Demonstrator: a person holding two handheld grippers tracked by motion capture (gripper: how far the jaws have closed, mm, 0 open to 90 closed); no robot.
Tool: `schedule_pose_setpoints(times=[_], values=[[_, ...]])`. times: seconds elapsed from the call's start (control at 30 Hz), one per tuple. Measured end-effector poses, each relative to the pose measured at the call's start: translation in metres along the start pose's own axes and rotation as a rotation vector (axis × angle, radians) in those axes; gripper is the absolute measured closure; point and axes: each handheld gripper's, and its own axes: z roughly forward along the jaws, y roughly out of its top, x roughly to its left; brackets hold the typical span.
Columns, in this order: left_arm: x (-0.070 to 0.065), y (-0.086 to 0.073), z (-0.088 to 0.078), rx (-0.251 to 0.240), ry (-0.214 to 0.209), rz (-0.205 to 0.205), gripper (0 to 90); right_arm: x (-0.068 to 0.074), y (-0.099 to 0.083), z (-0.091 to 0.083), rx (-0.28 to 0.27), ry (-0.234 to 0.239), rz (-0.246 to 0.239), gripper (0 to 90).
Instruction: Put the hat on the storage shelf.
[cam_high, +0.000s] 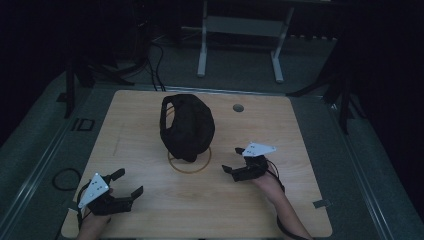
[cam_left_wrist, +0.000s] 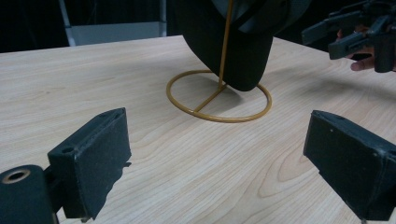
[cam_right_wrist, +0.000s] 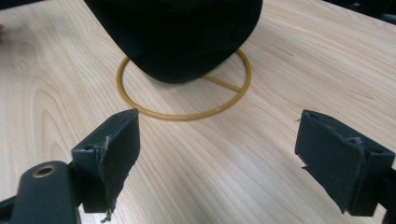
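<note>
A black cap (cam_high: 186, 126) hangs on a thin gold wire stand whose ring base (cam_high: 189, 161) rests on the wooden table (cam_high: 150, 210). My left gripper (cam_high: 127, 183) sits near the table's front left, open, jaws wide apart and empty. In the left gripper view the cap (cam_left_wrist: 229, 42) and ring base (cam_left_wrist: 219, 95) lie ahead, with the right gripper (cam_left_wrist: 327, 39) at the upper right. My right gripper (cam_high: 234, 160) is to the right of the stand, open and empty, pointing at the cap (cam_right_wrist: 177, 32) and ring base (cam_right_wrist: 184, 91).
A round grommet hole (cam_high: 238, 107) sits at the table's far right. A white desk frame (cam_high: 240, 35) stands on the floor beyond. Cables (cam_high: 65, 177) lie on the floor at the left. The surroundings are dark.
</note>
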Motion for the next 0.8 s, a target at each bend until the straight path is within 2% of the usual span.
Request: schedule_pose_setpoints(times=[0.17,0.37,0.47,0.57,0.8], values=[[0.0,0.0,0.001,0.001,0.001,0.0,7.7,0.002,-0.012,-0.004,-0.004,-0.034,-0.009,13.8],[0.0,0.0,0.001,0.002,0.003,0.0,7.7,0.004,-0.022,-0.007,0.002,-0.049,-0.012,13.4],[0.001,0.0,0.0,0.002,0.004,-0.002,7.7,0.009,-0.03,-0.008,0.018,-0.057,-0.03,13.4],[0.0,0.0,0.001,0.001,0.006,0.0,7.6,0.013,-0.037,-0.009,0.046,-0.084,-0.072,13.4],[0.0,0.0,0.001,0.003,0.005,0.0,7.6,0.014,-0.039,-0.008,0.039,-0.106,-0.085,13.4]])
